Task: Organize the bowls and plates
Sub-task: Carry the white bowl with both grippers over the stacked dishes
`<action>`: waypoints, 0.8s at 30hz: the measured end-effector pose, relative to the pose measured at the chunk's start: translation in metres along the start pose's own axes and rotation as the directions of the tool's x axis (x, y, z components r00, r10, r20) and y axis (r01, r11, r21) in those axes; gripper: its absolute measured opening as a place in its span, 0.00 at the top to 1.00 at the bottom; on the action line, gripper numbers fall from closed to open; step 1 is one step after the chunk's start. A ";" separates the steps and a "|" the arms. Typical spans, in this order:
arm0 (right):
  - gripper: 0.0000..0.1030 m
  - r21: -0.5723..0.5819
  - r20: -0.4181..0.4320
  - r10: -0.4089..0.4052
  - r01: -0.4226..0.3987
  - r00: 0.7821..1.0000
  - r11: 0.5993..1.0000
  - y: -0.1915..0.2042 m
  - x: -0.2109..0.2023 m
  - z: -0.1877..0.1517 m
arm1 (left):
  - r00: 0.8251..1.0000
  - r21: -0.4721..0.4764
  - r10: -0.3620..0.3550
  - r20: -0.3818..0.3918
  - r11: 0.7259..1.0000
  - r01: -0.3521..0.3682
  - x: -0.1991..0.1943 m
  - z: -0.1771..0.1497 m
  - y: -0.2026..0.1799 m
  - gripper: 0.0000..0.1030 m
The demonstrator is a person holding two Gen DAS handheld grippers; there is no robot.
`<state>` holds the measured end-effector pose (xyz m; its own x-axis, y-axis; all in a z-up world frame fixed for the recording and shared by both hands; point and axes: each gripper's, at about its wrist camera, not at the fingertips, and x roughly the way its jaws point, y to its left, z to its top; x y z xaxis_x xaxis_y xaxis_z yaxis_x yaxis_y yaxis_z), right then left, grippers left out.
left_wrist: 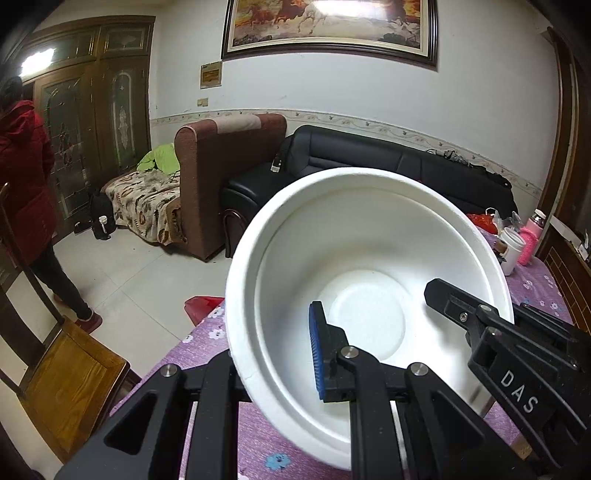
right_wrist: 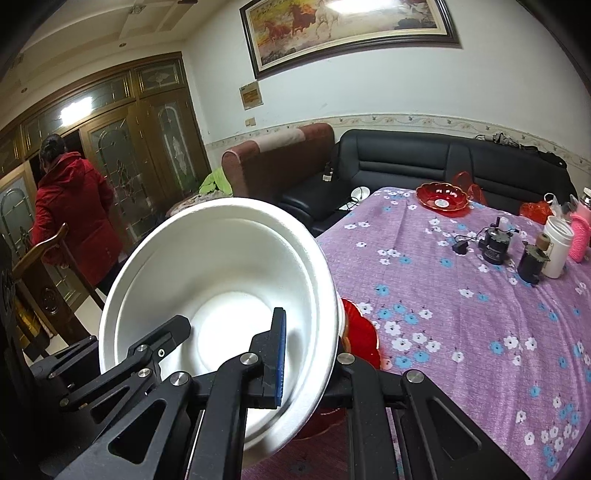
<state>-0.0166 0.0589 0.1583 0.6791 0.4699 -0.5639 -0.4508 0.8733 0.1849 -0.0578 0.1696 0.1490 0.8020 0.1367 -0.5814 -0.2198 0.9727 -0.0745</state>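
White foam bowl clamped by both hand-held grippers, left and right, mid-carry; next, set it near the red dish at one o'clock.

White walls are banded by a patterned border, and a framed horse painting is hung high. Carved wooden doors with decorative glass are seen at the left, where a ceiling light is reflected. A black sofa and a brown armchair are set against the wall on pale floor tiles
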 end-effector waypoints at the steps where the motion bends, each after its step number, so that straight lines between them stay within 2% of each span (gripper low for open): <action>1: 0.88 0.002 -0.004 0.001 -0.001 1.000 1.000 0.001 0.002 0.001 | 1.000 0.003 0.004 -0.001 1.000 -0.004 0.002 0.001 0.001 0.85; 8: 0.88 0.043 -0.037 0.018 -0.017 0.999 0.999 -0.001 0.018 0.004 | 1.000 0.026 0.024 -0.009 0.999 -0.024 0.013 0.007 0.004 0.85; 18: 0.88 0.020 -0.053 0.006 -0.005 0.999 1.000 0.006 0.031 0.016 | 0.998 0.084 0.064 0.007 0.994 -0.065 0.027 0.024 0.002 0.82; 22: 0.88 0.051 -0.076 0.000 0.004 0.997 0.999 -0.001 0.042 0.018 | 0.999 0.108 0.044 -0.026 0.993 -0.041 0.045 0.031 0.000 0.81; 24: 0.88 0.082 -0.096 0.007 0.001 0.995 0.997 -0.008 0.049 0.018 | 0.998 0.119 0.057 -0.032 0.992 -0.053 0.052 0.033 -0.001 0.81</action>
<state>0.0309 0.0770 0.1437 0.6176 0.4612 -0.6370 -0.4007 0.8815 0.2497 0.0022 0.1821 0.1458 0.7701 0.1859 -0.6103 -0.1944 0.9795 0.0530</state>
